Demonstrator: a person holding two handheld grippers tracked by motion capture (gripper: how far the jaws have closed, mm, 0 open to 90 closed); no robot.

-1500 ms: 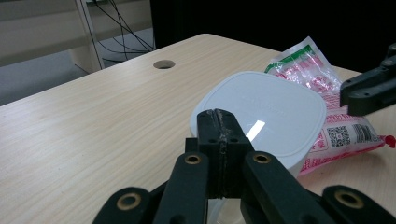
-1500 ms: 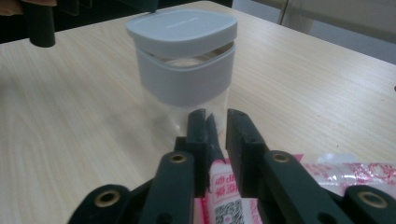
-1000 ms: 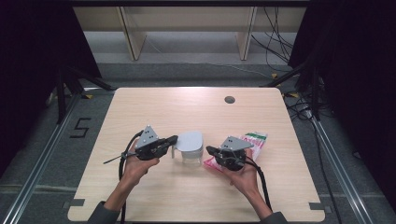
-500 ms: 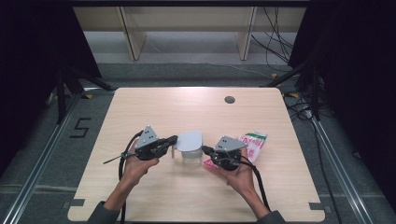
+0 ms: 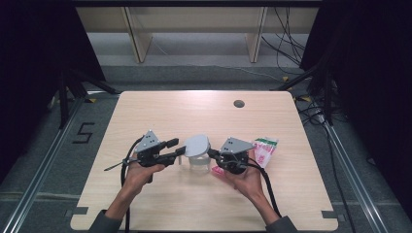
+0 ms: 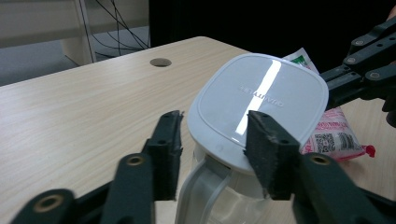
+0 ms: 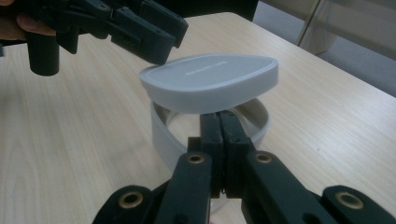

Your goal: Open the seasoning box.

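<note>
At the near middle of the desk (image 5: 160,111) stands a clear jug (image 5: 198,162) with a pale grey lid (image 5: 196,144). Since half a second ago the left gripper (image 5: 178,148) has just been opening its fingers (image 6: 268,154); now they stand parted, one on each side of the jug's handle (image 6: 196,186) and the lid's edge, one pad lying against the rim without clamping it. The lid, which sat flatter a second ago, now tilts up on one side, lifted off the white rim (image 7: 161,133) beneath. The right gripper (image 5: 212,153) has its fingers pressed fully together, their tips tucked under the lid at the rim. My guess is the lid is being prised off. A pink-and-green packet (image 5: 265,147) lies just beyond the right hand.
</note>
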